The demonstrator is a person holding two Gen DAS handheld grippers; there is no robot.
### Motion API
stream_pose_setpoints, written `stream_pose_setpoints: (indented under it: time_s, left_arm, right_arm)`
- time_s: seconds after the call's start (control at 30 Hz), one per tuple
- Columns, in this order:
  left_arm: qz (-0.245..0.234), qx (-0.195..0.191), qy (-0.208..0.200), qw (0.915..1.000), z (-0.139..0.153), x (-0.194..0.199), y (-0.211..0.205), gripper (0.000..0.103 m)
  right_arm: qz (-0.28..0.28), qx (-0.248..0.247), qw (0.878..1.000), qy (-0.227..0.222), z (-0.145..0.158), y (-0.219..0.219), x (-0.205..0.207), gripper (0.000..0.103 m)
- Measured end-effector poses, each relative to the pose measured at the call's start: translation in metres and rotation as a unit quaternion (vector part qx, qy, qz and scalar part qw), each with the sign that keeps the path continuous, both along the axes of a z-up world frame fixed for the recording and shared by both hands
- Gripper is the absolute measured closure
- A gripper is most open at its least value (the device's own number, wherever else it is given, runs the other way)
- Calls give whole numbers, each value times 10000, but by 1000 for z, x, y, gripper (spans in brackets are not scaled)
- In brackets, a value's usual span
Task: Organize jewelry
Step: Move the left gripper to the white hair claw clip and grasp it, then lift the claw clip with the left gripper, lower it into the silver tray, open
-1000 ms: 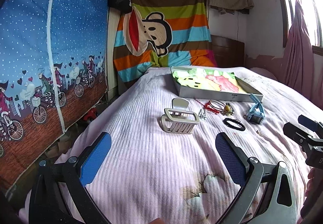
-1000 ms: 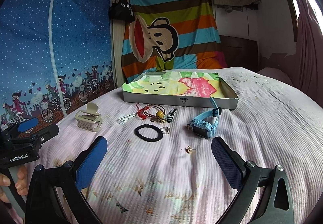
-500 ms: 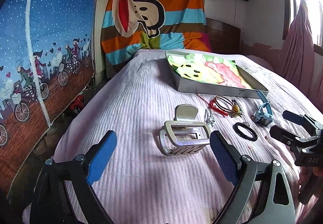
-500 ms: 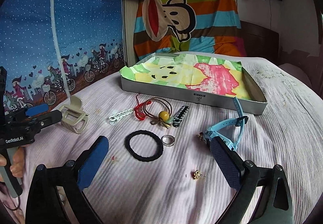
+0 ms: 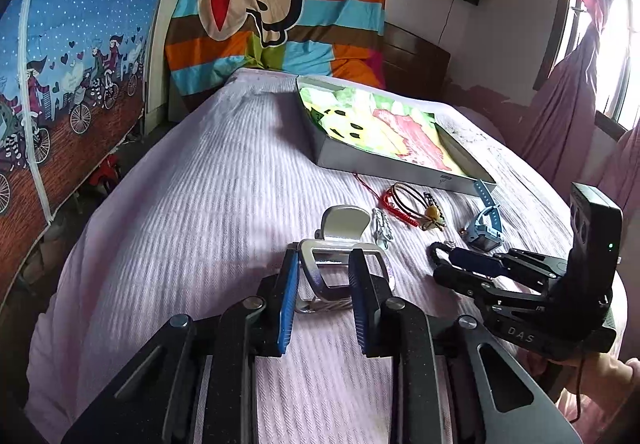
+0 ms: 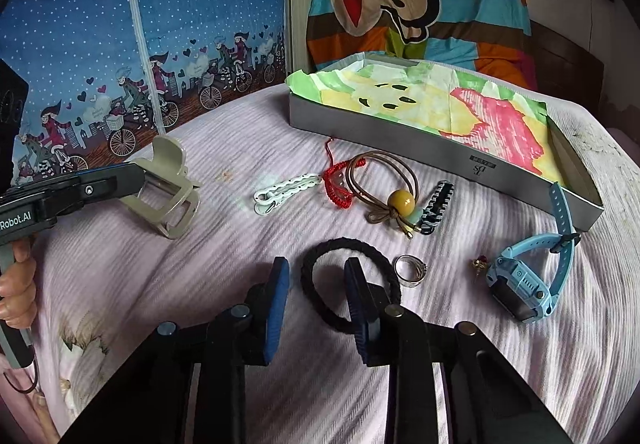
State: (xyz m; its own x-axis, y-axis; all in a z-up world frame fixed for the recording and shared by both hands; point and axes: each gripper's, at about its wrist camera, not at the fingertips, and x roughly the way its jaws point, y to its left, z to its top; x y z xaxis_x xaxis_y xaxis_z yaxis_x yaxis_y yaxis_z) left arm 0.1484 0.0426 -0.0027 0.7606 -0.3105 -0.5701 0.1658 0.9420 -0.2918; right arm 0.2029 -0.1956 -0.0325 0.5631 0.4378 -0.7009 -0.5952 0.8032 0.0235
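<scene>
Left wrist: closing left tongs (image 5: 323,286) astride the beige hair claw (image 5: 344,244), pads apparently touching.

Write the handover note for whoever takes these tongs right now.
Left tongs: closing around the hair claw on the bed; full grip unconfirmed.
Right tongs: closing over one side of the black hair tie, not clearly pinched.
Still on the bed: white clip, red cord, bead tie, striped clip, ring, earring, blue watch.
Box: holds only its printed liner.
Done: nothing boxed.
Left: everything.
</scene>
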Motion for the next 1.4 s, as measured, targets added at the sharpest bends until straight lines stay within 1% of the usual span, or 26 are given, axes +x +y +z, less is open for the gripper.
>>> stream_pose_setpoints:
  time_s: [0.03,0.07,0.13,0.23,0.3,0.43,0.57,0.67,0.77,0.87,0.93,1.03,1.2,1.3,1.4]
  left_arm:
    - [-25,-42,32,10000,1,-1,-1,91]
    - [-42,-72,55,10000,2,-1,-1,93]
    - [-56,-105,37,9999,4,-3,-3,97]
    - [-144,-198,-61,9997,10,-8,-8,99]
    - [-187,-173,-125,9996,17,-11,-14,100]
    - [-222,67,-339,9992,34,-13,-31,101]
    - [-233,138,-506,9984,52,-7,-45,101]
    - [-151,193,-656,9975,67,4,-54,101]
    - [-59,174,-838,9963,81,23,-61,101]
    - [-21,171,-989,9950,93,47,-70,101]
    - [-7,187,-1012,9947,96,68,-75,101]
    - [18,231,-974,9950,93,100,-82,101]
    - [18,86,-775,9970,72,150,-83,101]
    - [4,-52,-593,9982,55,168,-80,101]
    - [50,-82,-443,9990,42,179,-77,101]
  right_arm:
    - [8,19,10000,39,-1,-1,1,90]
    - [0,40,10000,56,-1,-1,1,94]
    - [-3,133,9999,44,1,-4,0,97]
    - [6,267,9996,-4,5,-9,-4,97]
    - [-9,364,9993,-20,8,-12,-6,97]
    - [-87,610,9980,-122,20,-24,-8,97]
    - [-142,887,9956,-255,37,-36,-4,97]
    - [-205,1041,9935,-410,53,-42,9,97]
    - [-287,1140,9915,-562,67,-47,31,97]
    - [-409,1323,9884,-618,73,-52,56,97]
    - [-476,1428,9866,-629,72,-54,73,97]
    - [-509,1434,9865,-612,64,-53,95,97]
    - [-589,1240,9879,-718,51,-51,118,97]
    - [-671,1129,9892,-657,42,-52,128,97]
    - [-720,1049,9905,-520,32,-54,135,97]
